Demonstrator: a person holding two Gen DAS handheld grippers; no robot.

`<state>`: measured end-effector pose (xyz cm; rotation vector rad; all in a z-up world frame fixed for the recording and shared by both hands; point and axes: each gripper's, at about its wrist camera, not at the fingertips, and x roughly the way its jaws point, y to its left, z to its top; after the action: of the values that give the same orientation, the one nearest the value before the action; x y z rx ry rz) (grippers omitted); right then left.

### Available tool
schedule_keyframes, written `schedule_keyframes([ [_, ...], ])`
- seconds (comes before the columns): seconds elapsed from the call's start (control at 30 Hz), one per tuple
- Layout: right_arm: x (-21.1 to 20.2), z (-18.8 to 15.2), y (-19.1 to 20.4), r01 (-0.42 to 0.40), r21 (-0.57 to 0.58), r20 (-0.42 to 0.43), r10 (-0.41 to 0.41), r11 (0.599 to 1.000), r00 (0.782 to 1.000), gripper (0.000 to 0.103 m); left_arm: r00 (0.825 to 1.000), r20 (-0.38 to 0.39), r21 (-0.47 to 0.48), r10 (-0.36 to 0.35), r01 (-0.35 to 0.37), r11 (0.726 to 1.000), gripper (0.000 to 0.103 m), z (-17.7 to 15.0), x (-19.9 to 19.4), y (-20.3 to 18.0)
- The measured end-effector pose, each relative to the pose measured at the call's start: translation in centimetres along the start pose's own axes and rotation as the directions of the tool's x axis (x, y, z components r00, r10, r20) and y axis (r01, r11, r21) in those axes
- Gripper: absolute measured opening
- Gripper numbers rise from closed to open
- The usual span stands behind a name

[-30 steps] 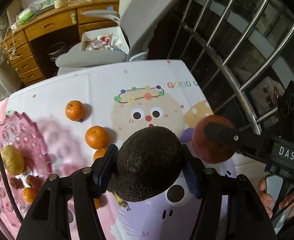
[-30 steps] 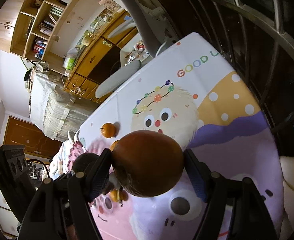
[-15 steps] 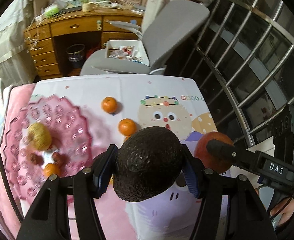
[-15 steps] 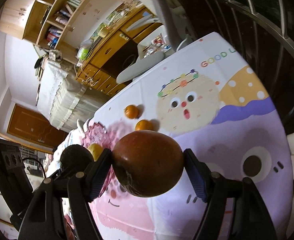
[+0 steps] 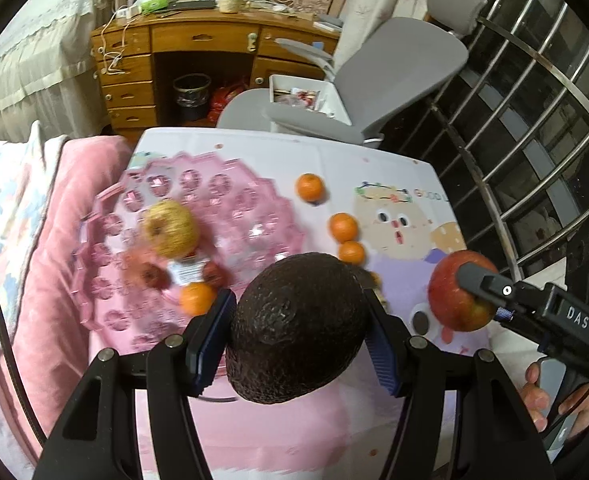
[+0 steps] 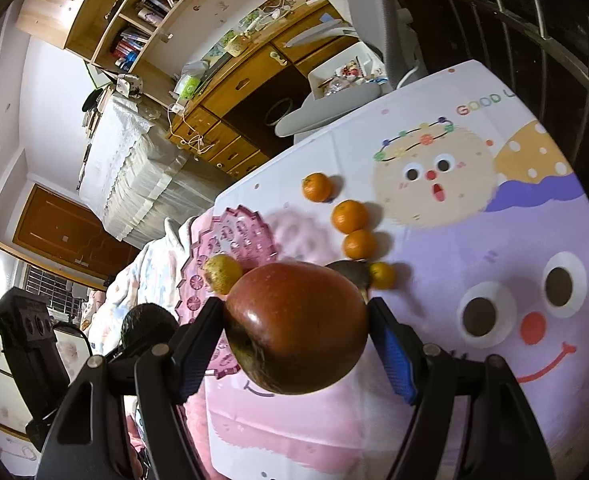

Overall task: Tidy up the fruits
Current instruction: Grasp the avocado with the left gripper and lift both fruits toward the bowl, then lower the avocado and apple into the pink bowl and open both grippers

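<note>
My left tongs [image 5: 300,344] are clamped on a dark avocado [image 5: 298,326], carried above the near edge of the pink plate [image 5: 106,240]. My right tongs [image 6: 296,346] grip a red apple [image 6: 296,328], held over the surface [image 6: 494,240] with its cartoon cloth. In the plate lie a yellow-green apple [image 5: 170,228], one mandarin [image 5: 196,298] and small red fruits [image 5: 150,276], blurred. Three mandarins [image 6: 350,216] sit in a loose row on the cloth beside the plate; a fourth mandarin [image 6: 382,275] lies just beyond the red apple. A hand [image 5: 550,400] shows at the left view's right edge.
</note>
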<state>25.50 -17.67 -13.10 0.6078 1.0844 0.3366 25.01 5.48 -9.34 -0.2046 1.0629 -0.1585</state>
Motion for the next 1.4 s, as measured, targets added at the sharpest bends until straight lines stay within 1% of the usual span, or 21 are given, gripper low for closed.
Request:
schedule_keyframes([
  [0.17, 1.6, -1.1, 2.6, 0.007, 0.006, 0.009, -0.007, 1.0, 1.0, 0.073, 1.0, -0.013, 0.001, 0.01, -0.01, 1.0, 0.061, -0.2, -0.8, 3.9],
  [0.33, 3.6, -2.1, 4.9, 0.017, 0.017, 0.02, -0.017, 1.0, 1.0, 0.073, 1.0, -0.024, 0.015, -0.005, 0.006, 1.0, 0.061, 0.0, -0.9, 7.2],
  [0.53, 6.4, -2.9, 7.4, 0.043, 0.024, 0.033, -0.044, 0.999, 0.998, 0.073, 0.998, -0.061, 0.038, -0.032, 0.035, 0.999, 0.061, 0.3, 0.1, 10.1],
  [0.7, 9.3, -3.2, 8.9, 0.087, 0.017, 0.027, -0.087, 0.996, 0.996, 0.073, 0.992, -0.112, 0.061, -0.053, 0.06, 0.996, 0.061, 0.4, 1.8, 12.3],
  [0.87, 12.3, -3.1, 10.2, 0.145, -0.02, 0.01, -0.145, 0.989, 0.989, 0.073, 0.983, -0.167, 0.071, -0.071, 0.084, 0.994, 0.061, 0.2, 3.7, 13.7],
  [1.0, 14.8, -2.8, 11.1, 0.198, -0.077, -0.003, -0.199, 0.977, 0.98, 0.073, 0.974, -0.211, 0.072, -0.082, 0.1, 0.992, 0.061, 0.1, 5.5, 14.5],
  [1.1, 16.7, -2.4, 11.6, 0.237, -0.125, -0.019, -0.241, 0.964, 0.97, 0.073, 0.969, -0.237, 0.072, -0.076, 0.096, 0.993, 0.061, 0.2, 6.6, 14.8],
  [1.23, 18.9, -1.9, 12.0, 0.253, -0.172, -0.039, -0.263, 0.952, 0.964, 0.074, 0.962, -0.266, 0.072, -0.065, 0.088, 0.994, 0.061, 0.2, 8.1, 15.3],
  [1.4, 21.0, -1.3, 12.6, 0.267, -0.226, -0.057, -0.287, 0.937, 0.956, 0.074, 0.959, -0.277, 0.076, -0.056, 0.08, 0.994, 0.061, 0.4, 9.1, 15.5],
])
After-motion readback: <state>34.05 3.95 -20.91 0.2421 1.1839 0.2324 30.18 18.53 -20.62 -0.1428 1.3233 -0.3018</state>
